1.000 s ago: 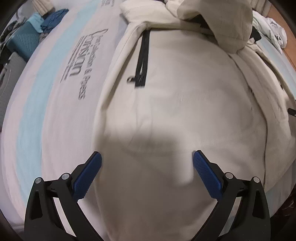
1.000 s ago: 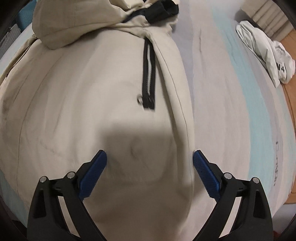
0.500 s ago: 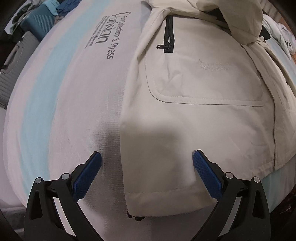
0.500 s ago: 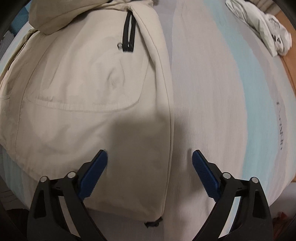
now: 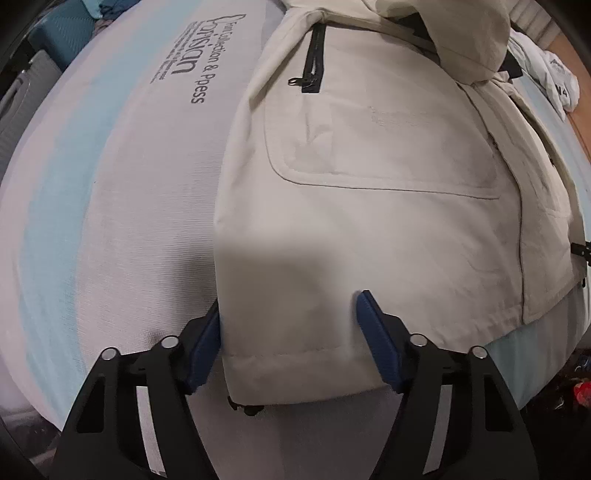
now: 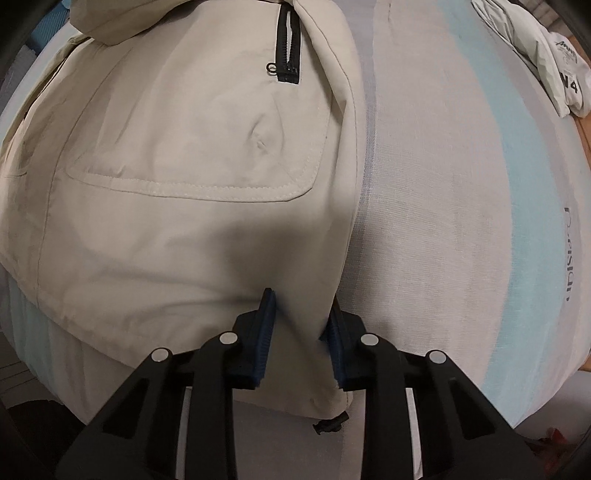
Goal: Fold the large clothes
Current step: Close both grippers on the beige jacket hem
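A cream jacket (image 5: pixel 369 206) with black pocket zips lies flat on a mattress, its hem toward me; it also shows in the right wrist view (image 6: pixel 177 206). My left gripper (image 5: pixel 288 325) is part closed, its fingers astride the jacket's bottom left hem corner, not pinching it. My right gripper (image 6: pixel 301 314) has its fingers closed in on the bottom right hem corner, with a fold of cloth bunched between the pads (image 6: pixel 267 314).
The mattress (image 5: pixel 122 206) is white with pale blue stripes and printed lettering. A white garment (image 6: pixel 554 62) lies at its far right. A teal case (image 5: pixel 62 33) and a grey suitcase stand off the far left edge.
Both grippers moved down to the jacket's hem corners. The left fingers narrowed around the left corner; the right fingers closed on the right corner.
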{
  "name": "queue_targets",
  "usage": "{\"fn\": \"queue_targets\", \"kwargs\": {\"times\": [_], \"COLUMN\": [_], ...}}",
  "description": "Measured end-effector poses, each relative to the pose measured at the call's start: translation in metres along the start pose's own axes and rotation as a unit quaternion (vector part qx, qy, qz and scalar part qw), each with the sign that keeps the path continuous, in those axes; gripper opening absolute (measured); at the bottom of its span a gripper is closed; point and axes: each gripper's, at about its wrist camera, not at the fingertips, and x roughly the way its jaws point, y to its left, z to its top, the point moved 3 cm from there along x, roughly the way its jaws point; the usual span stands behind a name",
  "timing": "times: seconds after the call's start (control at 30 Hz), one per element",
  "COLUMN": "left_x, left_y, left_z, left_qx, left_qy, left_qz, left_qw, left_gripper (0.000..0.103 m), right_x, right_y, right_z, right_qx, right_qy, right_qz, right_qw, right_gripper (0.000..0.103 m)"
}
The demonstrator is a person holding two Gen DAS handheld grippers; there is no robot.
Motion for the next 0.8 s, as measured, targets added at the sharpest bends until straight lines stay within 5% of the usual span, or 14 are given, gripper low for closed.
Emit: {"fn": "queue_targets", "kwargs": {"times": [0.1,0.17,0.33,0.57,0.8], "left_x": [-0.004,-0.007,-0.003,0.006,0.010], "left_y": [0.000,0.000,0.000,0.003,0.003], "left_z": [-0.001,-0.003,-0.004,-0.006,-0.006], "left_qx": [-0.002,-0.003,0.004,0.002,0.002], "left_qy": [0.002,0.002,0.007,0.030,0.048], "left_qz": [-0.004,-0.006,0.004,0.011,0.011], "left_qw": [1.0000,1.0000,1.0000,0.9995,0.9988], "left_gripper": [0.057,0.056,0.062,0.078,0.076], "right_x": [0.001,0.002,0.009,0.004,-0.001], "right_y": [-0.002,-0.003,-0.020,-0.008,0.001], "right_z": [0.001,-0.003,-0.016,-0.011,-0.009], "right_qx": [-0.001,0.005,0.036,0.013,0.015], "right_qy": [0.001,0.004,0.010,0.015,0.010], "right_qz": [-0.003,-0.008,-0.002,0.012,0.001], "right_qw": [1.000,1.000,0.999,1.000,1.000], "right_gripper": [0.029,0.041,0.050,0.020,0.019]}}
